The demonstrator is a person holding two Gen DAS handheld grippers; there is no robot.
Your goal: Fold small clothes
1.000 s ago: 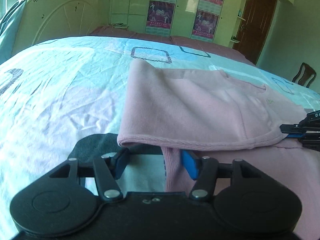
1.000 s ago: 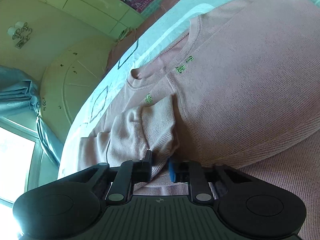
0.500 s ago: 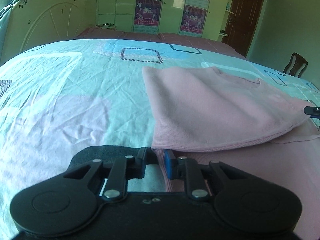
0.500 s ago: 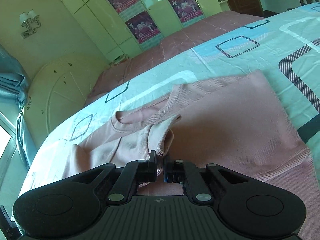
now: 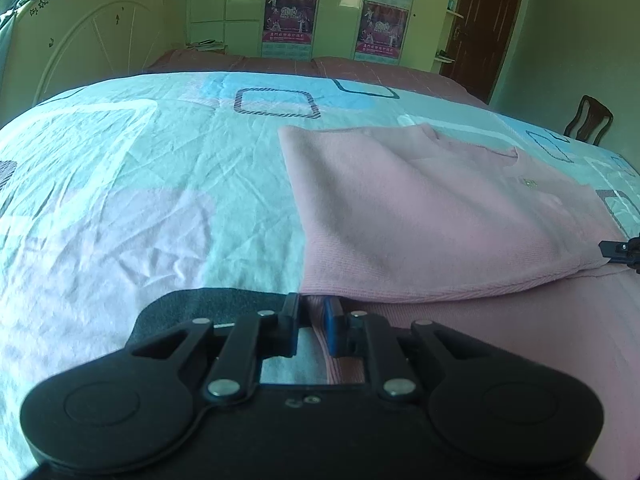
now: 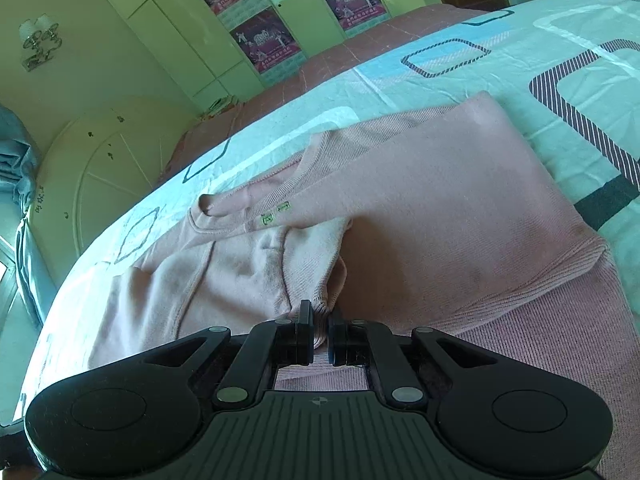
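A pink knit sweater (image 5: 420, 216) lies on the bed, one side folded over its middle. It also shows in the right wrist view (image 6: 440, 208), with the neckline and small green marks at the centre. My left gripper (image 5: 311, 320) is shut on the sweater's ribbed hem at its near left corner. My right gripper (image 6: 319, 330) is shut on the ribbed cuff of the folded-in sleeve (image 6: 280, 264). The right gripper's tip shows at the right edge of the left wrist view (image 5: 618, 250).
The bed sheet (image 5: 140, 184) is pale blue and pink with square patterns, and wrinkled. A headboard (image 5: 88, 40), wardrobe doors with posters (image 5: 288, 16), a dark door (image 5: 484, 24) and a wooden chair (image 5: 588, 120) stand beyond the bed.
My left gripper closed from open onto the hem. The folded side of the sweater settled flatter. My right gripper kept hold of the cuff while its view pulled back and levelled.
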